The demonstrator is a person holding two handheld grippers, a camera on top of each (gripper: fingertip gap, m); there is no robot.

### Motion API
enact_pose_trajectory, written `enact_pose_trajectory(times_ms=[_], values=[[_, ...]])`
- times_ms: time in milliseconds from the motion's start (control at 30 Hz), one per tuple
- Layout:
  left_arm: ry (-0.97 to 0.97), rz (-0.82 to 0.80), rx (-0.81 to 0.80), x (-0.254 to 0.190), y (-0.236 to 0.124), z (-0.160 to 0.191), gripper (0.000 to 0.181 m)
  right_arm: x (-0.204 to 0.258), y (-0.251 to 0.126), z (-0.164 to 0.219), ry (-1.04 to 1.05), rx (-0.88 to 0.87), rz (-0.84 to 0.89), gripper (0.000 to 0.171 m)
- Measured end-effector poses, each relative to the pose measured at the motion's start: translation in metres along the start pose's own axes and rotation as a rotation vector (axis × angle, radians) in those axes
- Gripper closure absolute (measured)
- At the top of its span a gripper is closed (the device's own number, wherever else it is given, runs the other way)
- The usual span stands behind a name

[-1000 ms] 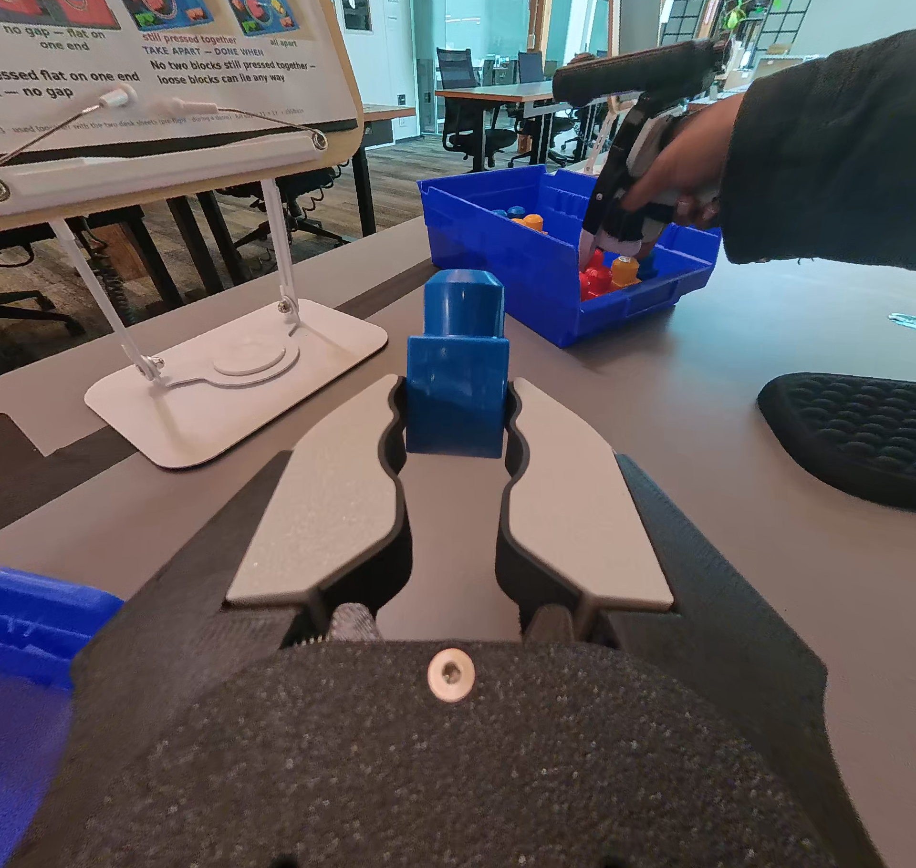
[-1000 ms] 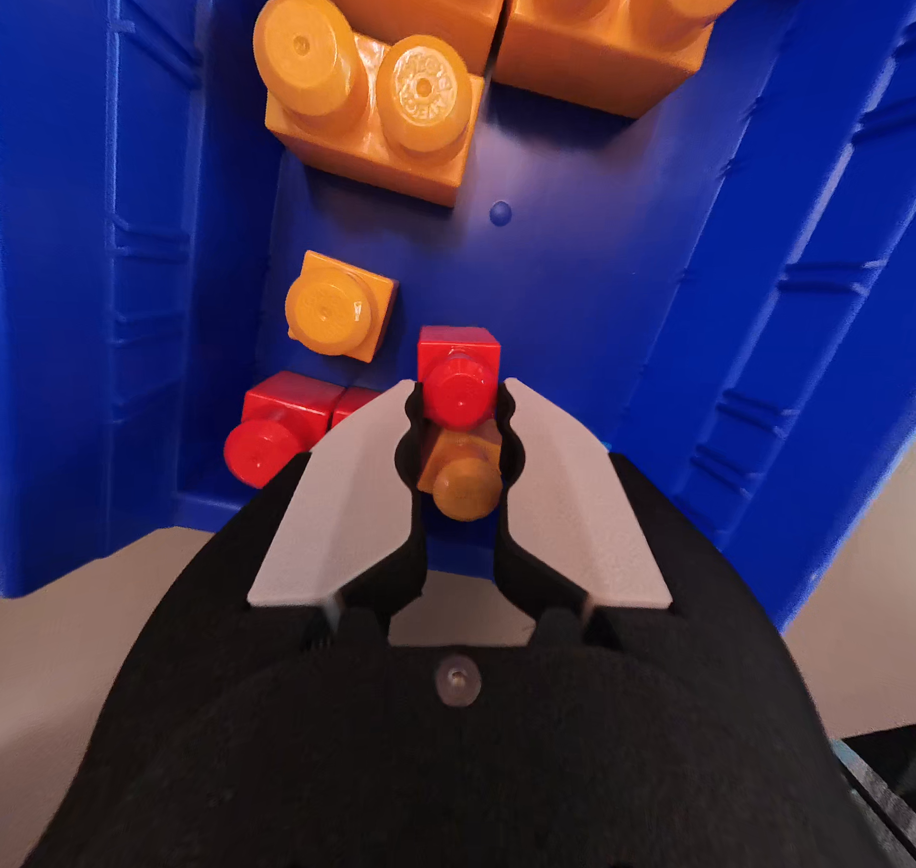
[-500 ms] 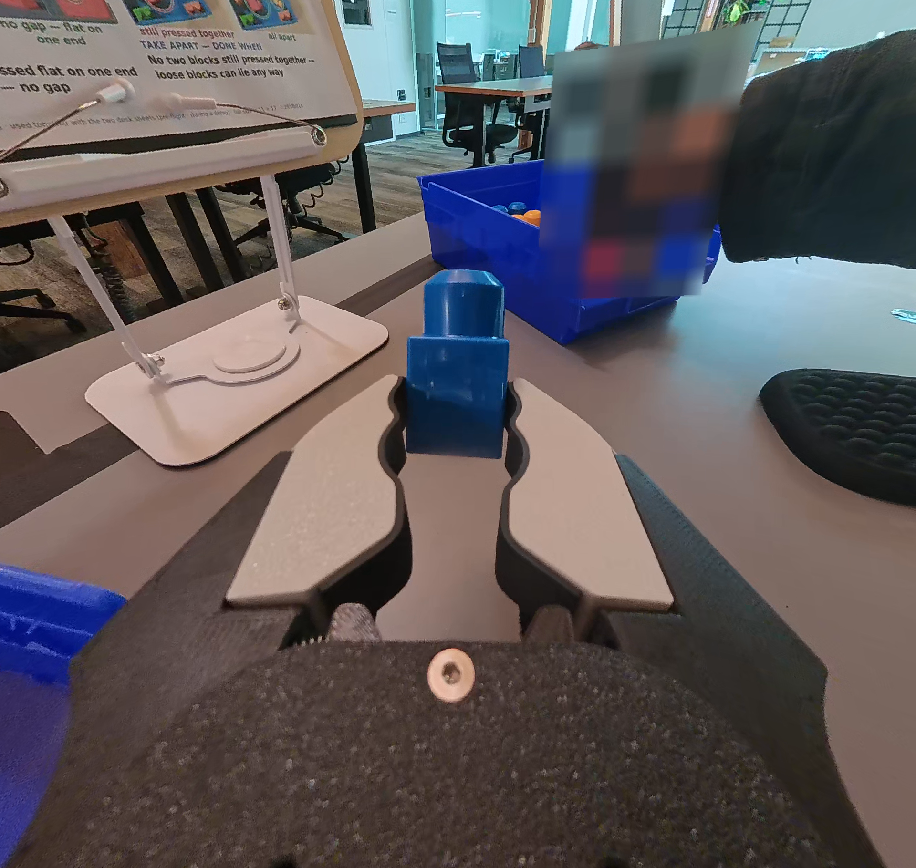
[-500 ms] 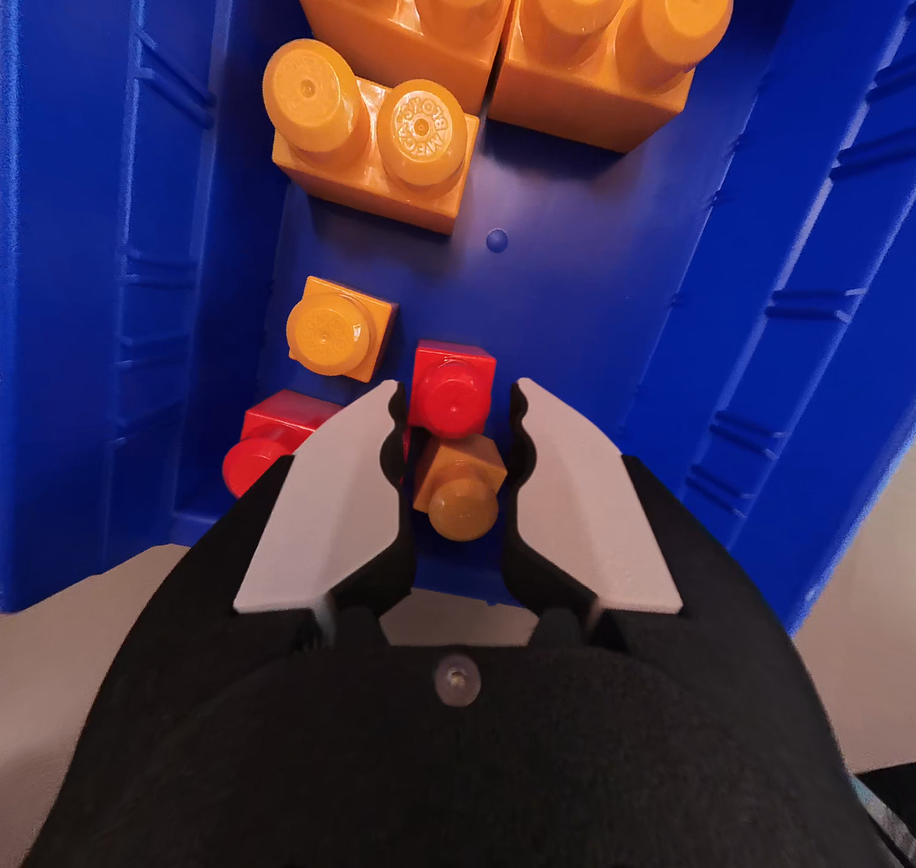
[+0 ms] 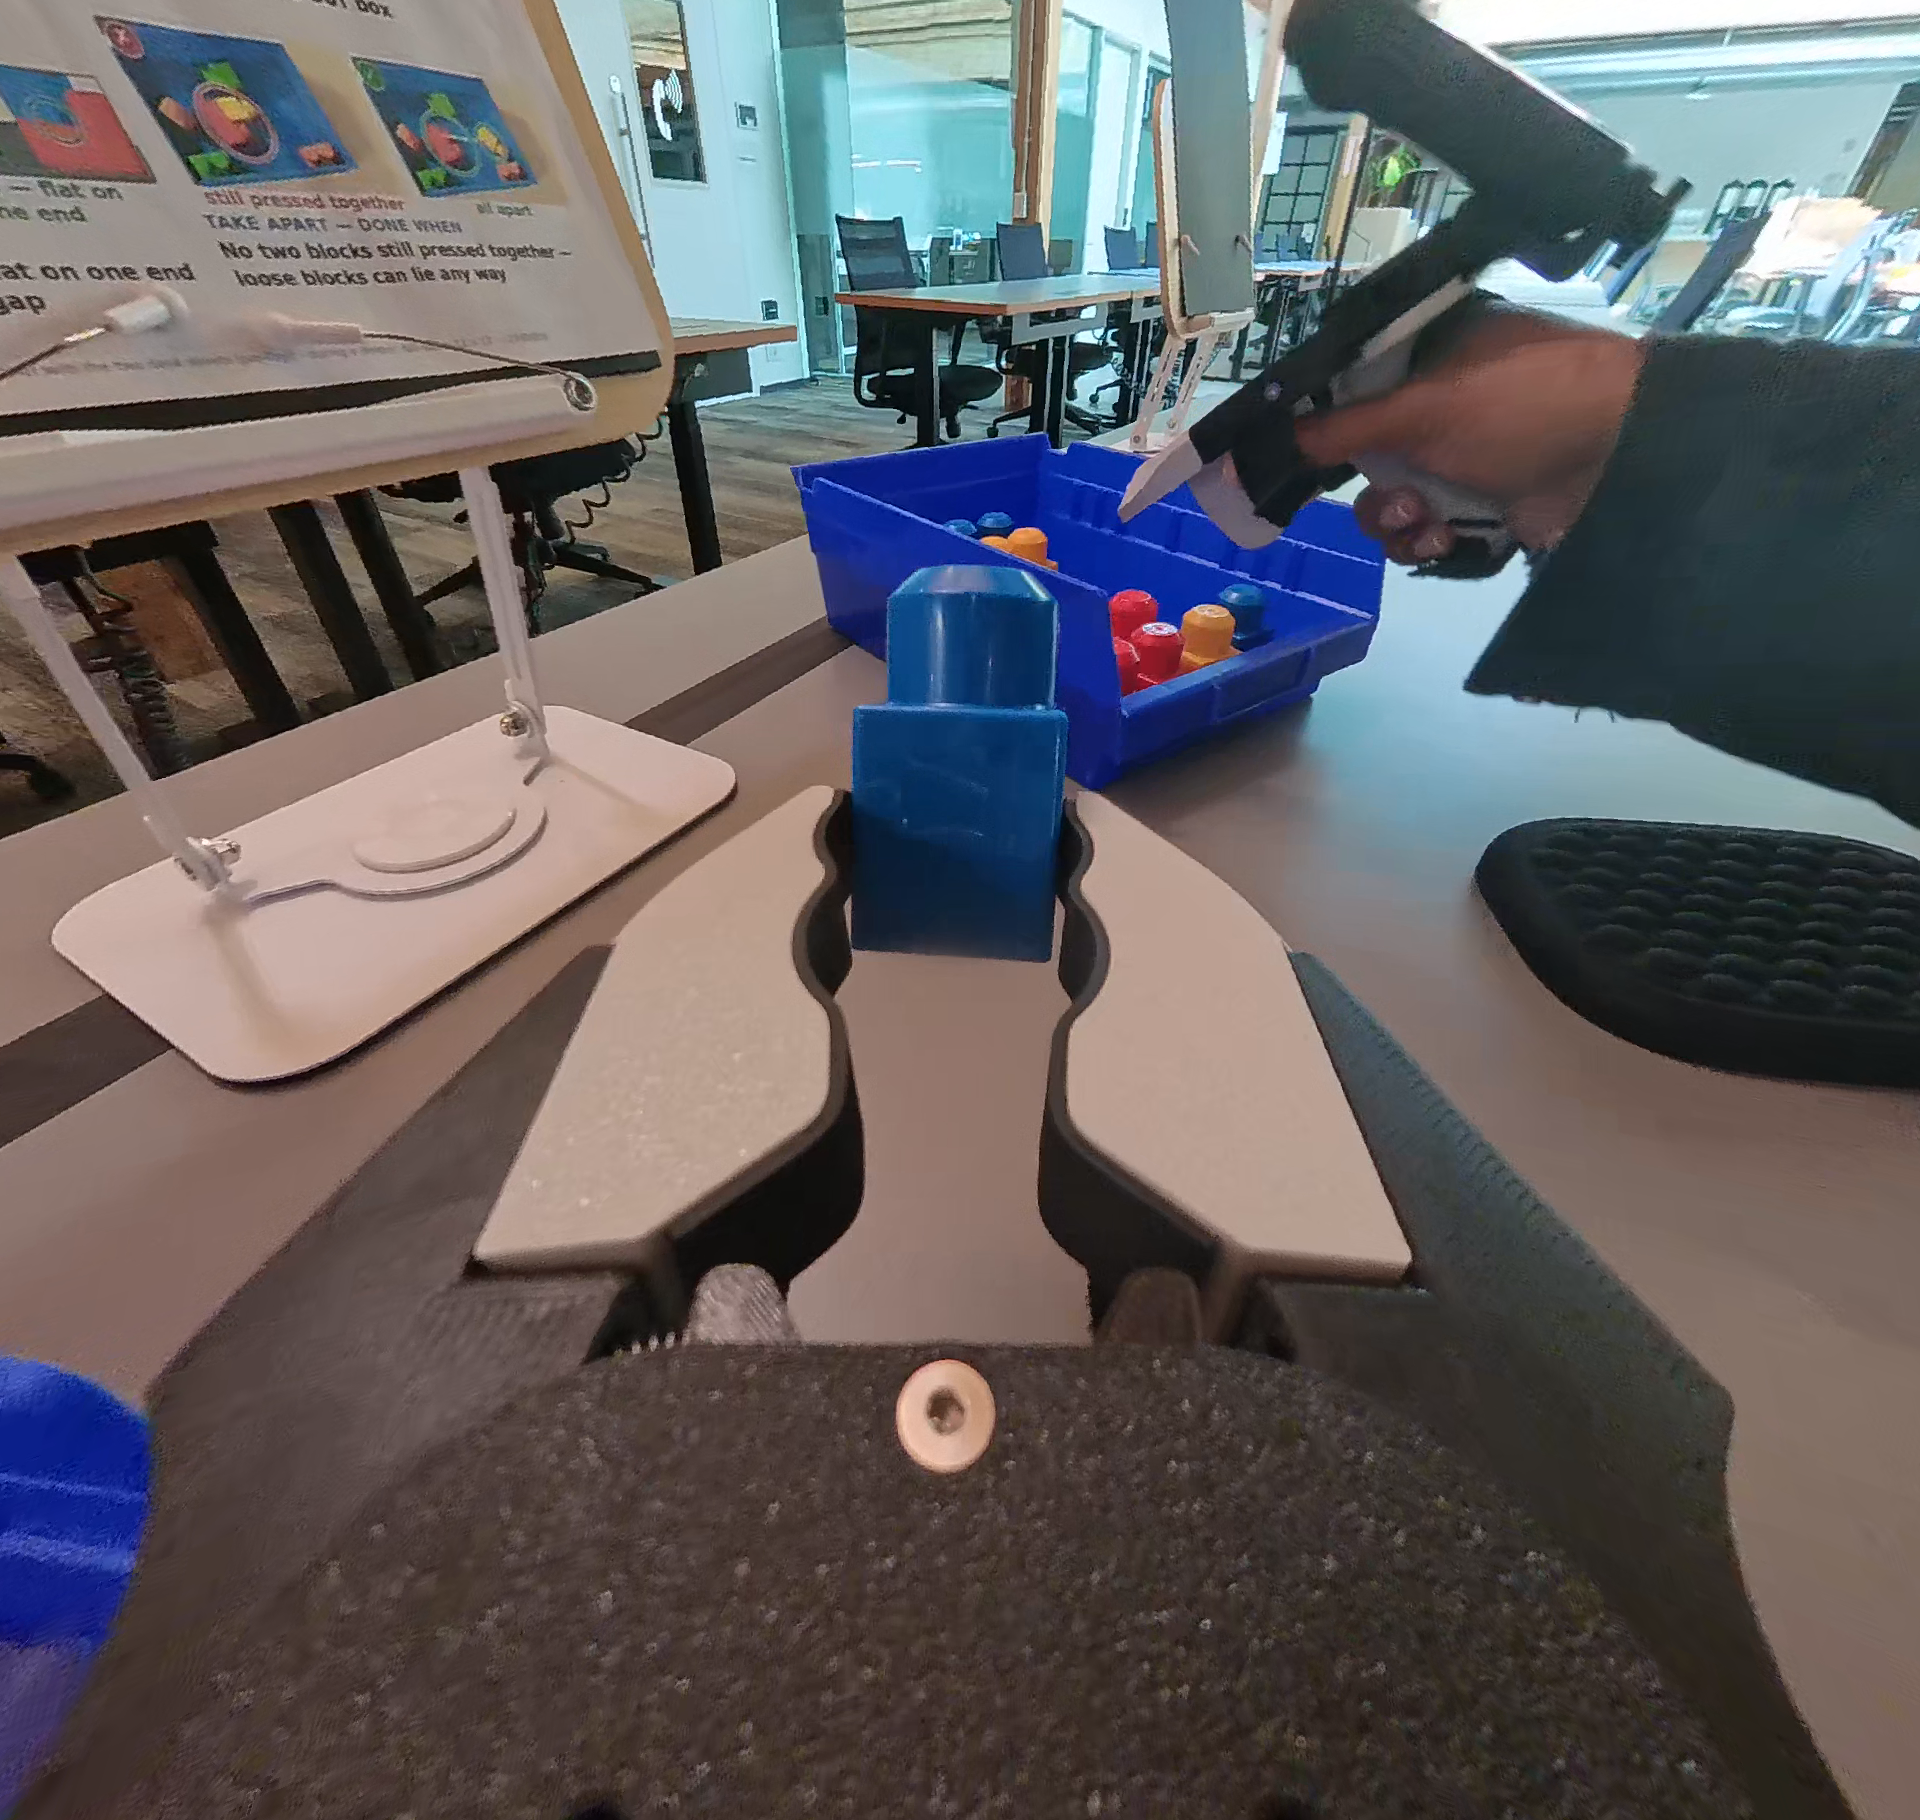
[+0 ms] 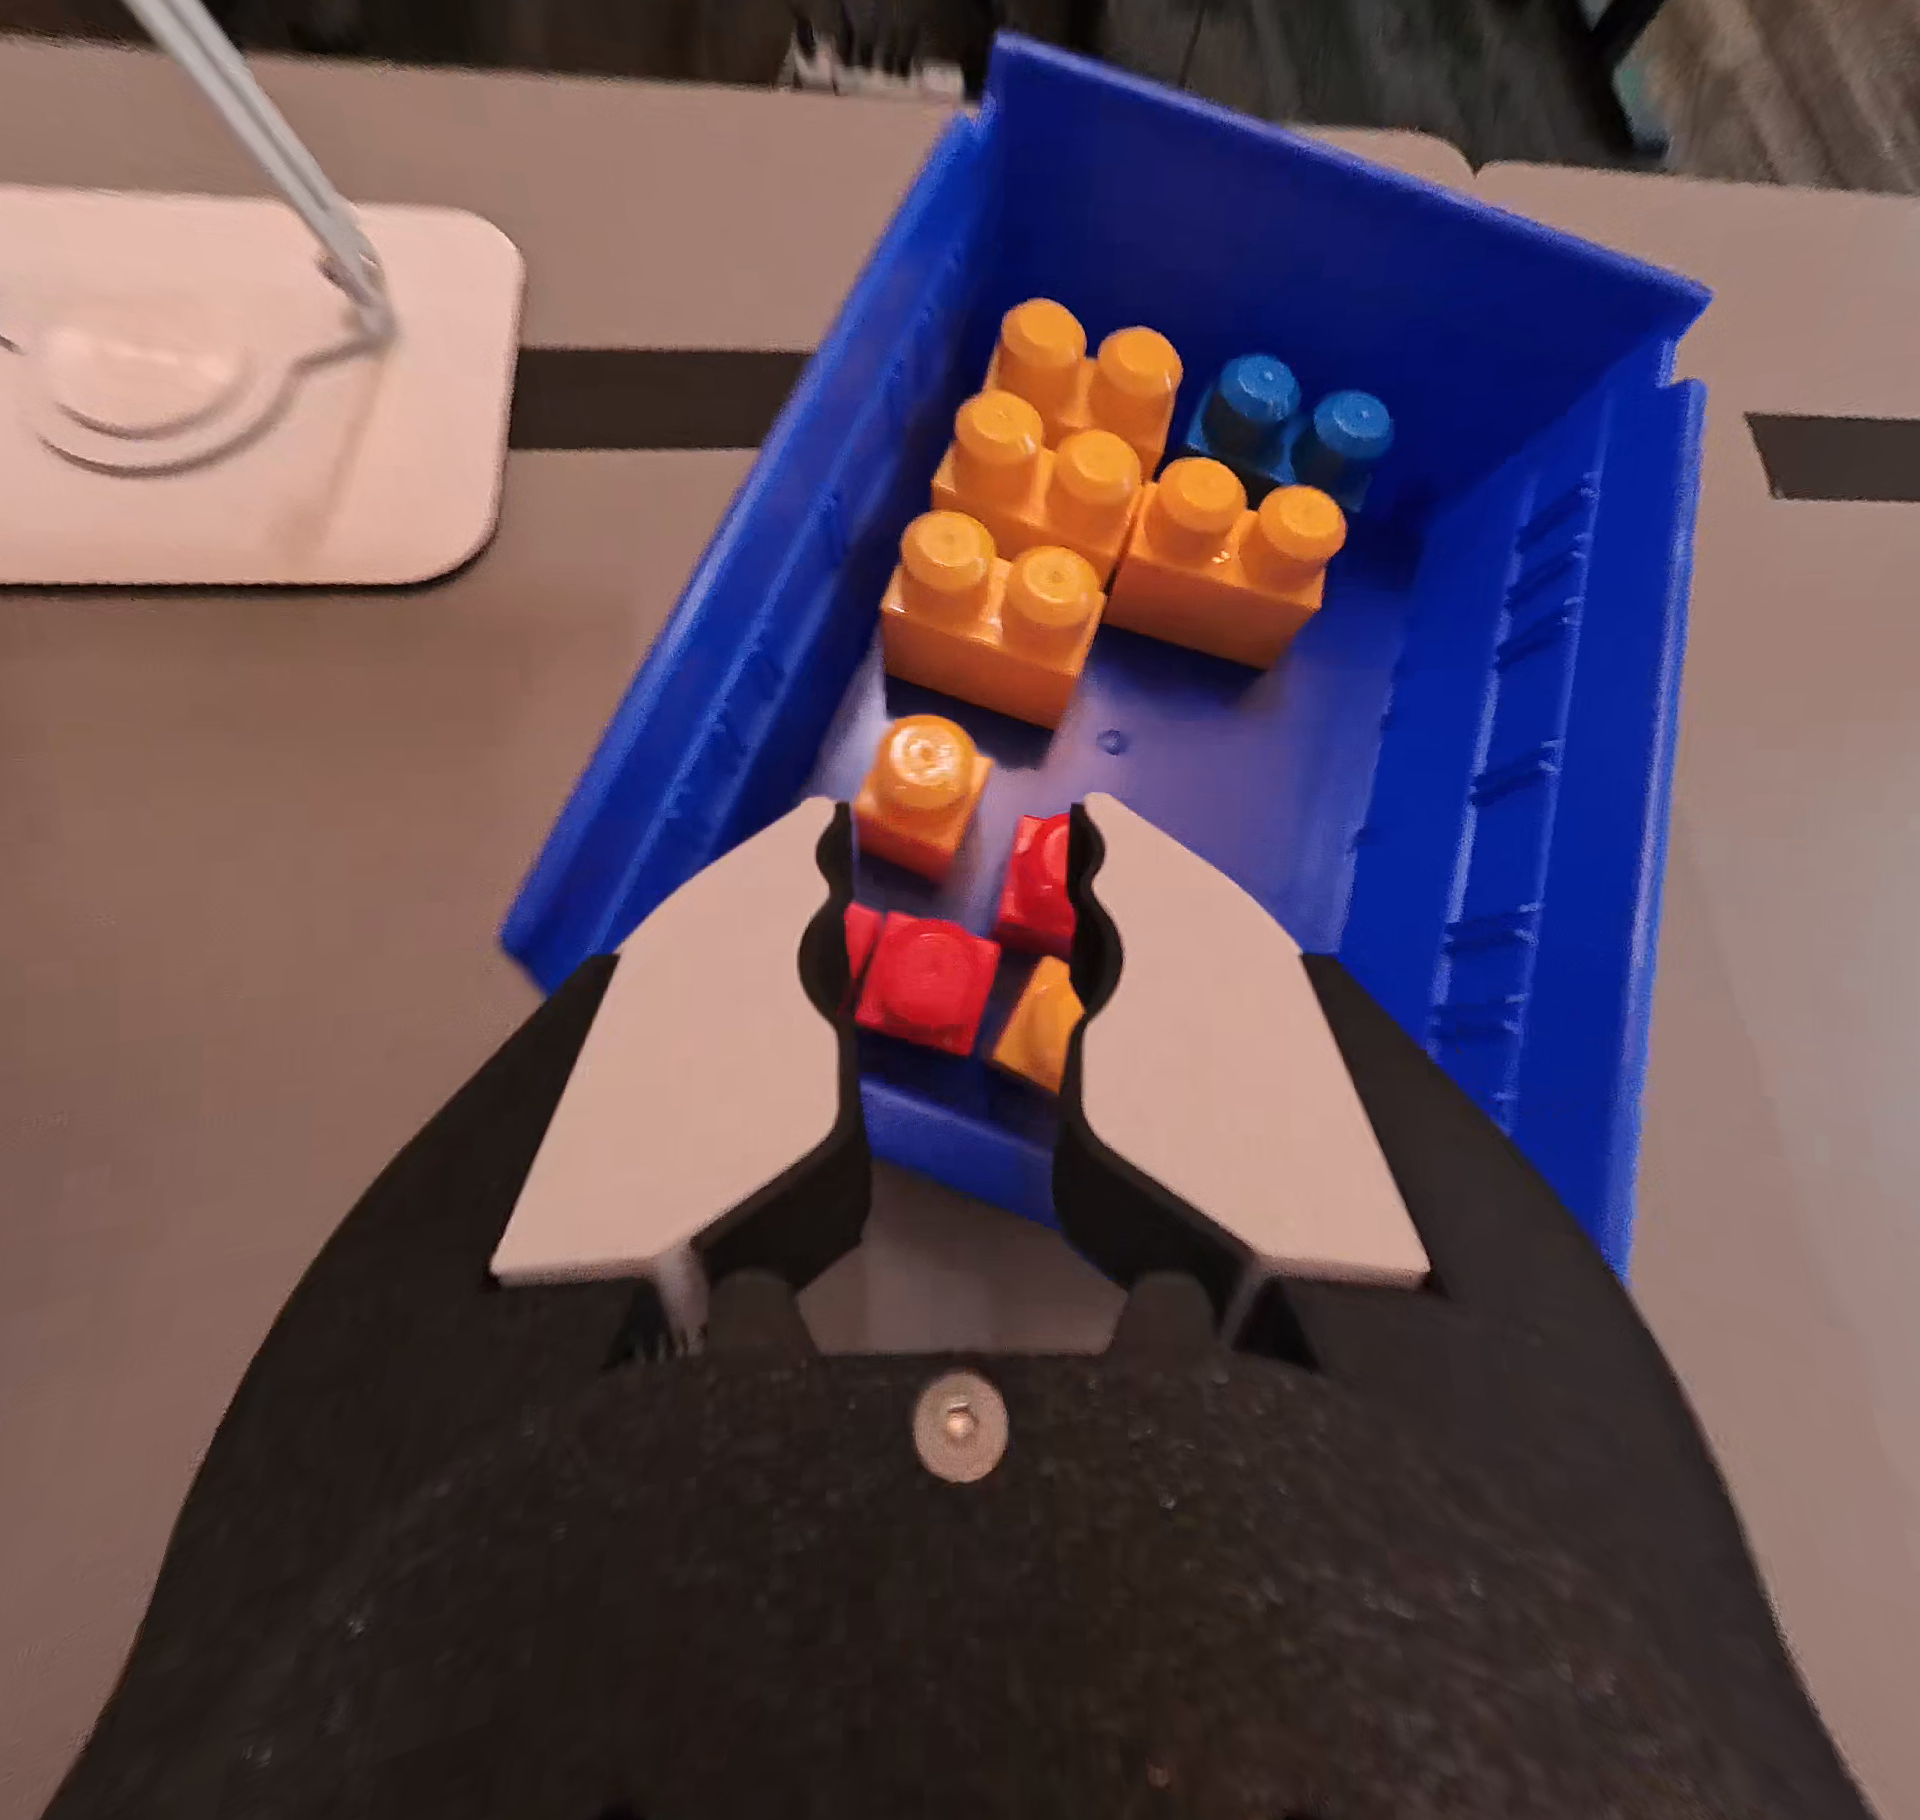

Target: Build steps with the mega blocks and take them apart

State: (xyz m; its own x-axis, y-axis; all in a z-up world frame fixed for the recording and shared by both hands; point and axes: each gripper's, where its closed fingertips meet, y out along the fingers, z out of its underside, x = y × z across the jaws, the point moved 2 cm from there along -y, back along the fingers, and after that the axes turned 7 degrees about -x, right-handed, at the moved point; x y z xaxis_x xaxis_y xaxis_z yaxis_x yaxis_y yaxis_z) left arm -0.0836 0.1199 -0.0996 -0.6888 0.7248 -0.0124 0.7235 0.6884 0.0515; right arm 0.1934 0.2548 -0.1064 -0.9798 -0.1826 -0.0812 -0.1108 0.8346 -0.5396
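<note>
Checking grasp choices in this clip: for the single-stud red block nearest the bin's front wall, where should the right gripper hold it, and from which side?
Probably from above. The red block stands stud-up between another red piece and an orange block, low behind the blue bin wall. The open right gripper should descend and pinch the round stud, or the square body where gaps allow.

Left claw point(image 5: 954, 866) clamped on a single-stud blue block point(image 5: 956, 794), upright, base down at the grey counter point(image 5: 1351, 918). Beyond it sits the blue bin point(image 5: 1195, 731) with red, orange and blue blocks. The right claw point(image 5: 1179, 487) hangs above that bin, empty, fingers apart, hand point(image 5: 1475, 440) gripping its handle.
</note>
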Motion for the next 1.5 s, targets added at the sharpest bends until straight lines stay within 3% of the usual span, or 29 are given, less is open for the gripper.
enact_pose_trajectory(times_ms=[367,733,900,1133,1300,1500], values=[[0.019,0.066,0.027,-0.027,0.011,0.008,0.144,0.092,-0.065,0.023,0.022,-0.285,-0.217,0.134],[0.037,0.233,-0.007,-0.058,0.012,0.006,0.144,0.177,-0.127,0.037,-0.102,-0.477,-0.674,0.126],[0.030,0.317,-0.031,-0.070,0.008,0.003,0.144,0.190,-0.135,0.048,-0.134,-0.518,-0.839,0.120],[0.018,0.382,-0.045,-0.079,0.006,0.002,0.144,0.191,-0.147,0.046,-0.038,-0.563,-0.967,0.128],[0.020,0.390,-0.066,-0.082,0.005,-0.002,0.144,0.192,-0.149,0.045,-0.023,-0.566,-0.973,0.143],[0.039,0.364,-0.089,-0.081,0.005,-0.007,0.144,0.193,-0.150,0.041,0.026,-0.568,-0.949,0.143]])
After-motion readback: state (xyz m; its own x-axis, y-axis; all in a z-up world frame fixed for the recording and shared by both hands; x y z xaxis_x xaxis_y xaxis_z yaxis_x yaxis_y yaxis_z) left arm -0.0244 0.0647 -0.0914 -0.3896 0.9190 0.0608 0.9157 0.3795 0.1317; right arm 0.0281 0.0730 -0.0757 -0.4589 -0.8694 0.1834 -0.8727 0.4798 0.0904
